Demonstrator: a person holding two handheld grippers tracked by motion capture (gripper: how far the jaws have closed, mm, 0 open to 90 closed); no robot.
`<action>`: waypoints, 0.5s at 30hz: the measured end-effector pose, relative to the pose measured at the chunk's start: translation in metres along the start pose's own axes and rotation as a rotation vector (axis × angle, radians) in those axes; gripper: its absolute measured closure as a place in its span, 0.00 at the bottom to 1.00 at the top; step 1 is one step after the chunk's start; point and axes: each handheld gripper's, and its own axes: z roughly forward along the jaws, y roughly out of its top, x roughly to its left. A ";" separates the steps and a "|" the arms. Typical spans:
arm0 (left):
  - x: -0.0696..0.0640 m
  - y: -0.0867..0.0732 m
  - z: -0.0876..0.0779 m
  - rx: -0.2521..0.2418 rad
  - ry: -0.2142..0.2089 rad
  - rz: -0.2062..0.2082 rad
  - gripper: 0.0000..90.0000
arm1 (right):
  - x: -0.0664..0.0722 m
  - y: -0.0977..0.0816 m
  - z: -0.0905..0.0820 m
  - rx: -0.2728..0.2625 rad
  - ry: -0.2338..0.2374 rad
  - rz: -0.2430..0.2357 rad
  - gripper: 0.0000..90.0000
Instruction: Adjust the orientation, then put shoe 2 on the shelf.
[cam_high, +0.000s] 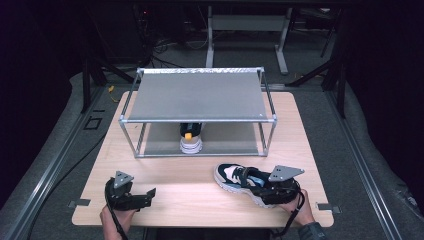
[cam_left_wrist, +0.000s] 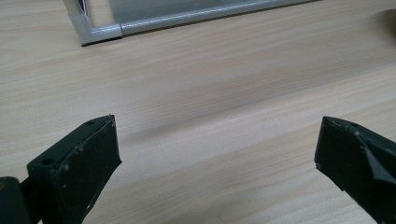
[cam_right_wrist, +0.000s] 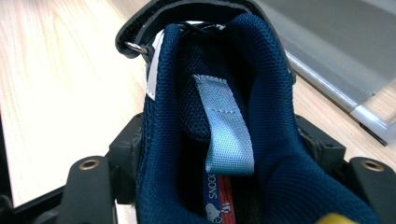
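2 shoes, 2 claws and 1 rack are what counts here, and the rack (cam_high: 197, 95) serves as the landmark. Left of the rack's front corner and nearer the person, the left claw (cam_high: 150, 192) rests low over bare bench (cam_high: 190, 192), jaws spread wide with nothing between them; the left gripper view looks across plain wood to that corner, so this hand seems parked out of the way. Under the rack's top shelf, on its lower shelf near the front middle, stands 1 shoe (cam_high: 190, 138), toe or heel toward the person, I cannot tell which; it looks already stored. In front of the rack and to the right lies the 2nd shoe (cam_high: 239, 179), sole on the bench, lying slantwise to the rack's front rail. The right claw (cam_right_wrist: 212, 154) pinches it at the collar, 1 jaw against each side of the blue mesh, a pale blue pull tab between them. Gripping at the opening likely gives a firm hold for lifting it beside its mate.
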 end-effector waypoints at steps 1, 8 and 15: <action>0.000 0.000 0.000 0.002 -0.001 0.003 0.00 | 0.001 0.000 0.000 0.000 0.003 0.002 0.36; -0.002 0.003 0.001 -0.006 -0.005 0.007 0.00 | 0.007 0.005 -0.012 -0.039 -0.004 0.008 0.36; -0.004 0.002 0.001 -0.003 -0.005 0.005 0.00 | 0.015 0.015 -0.020 -0.044 -0.038 0.007 0.36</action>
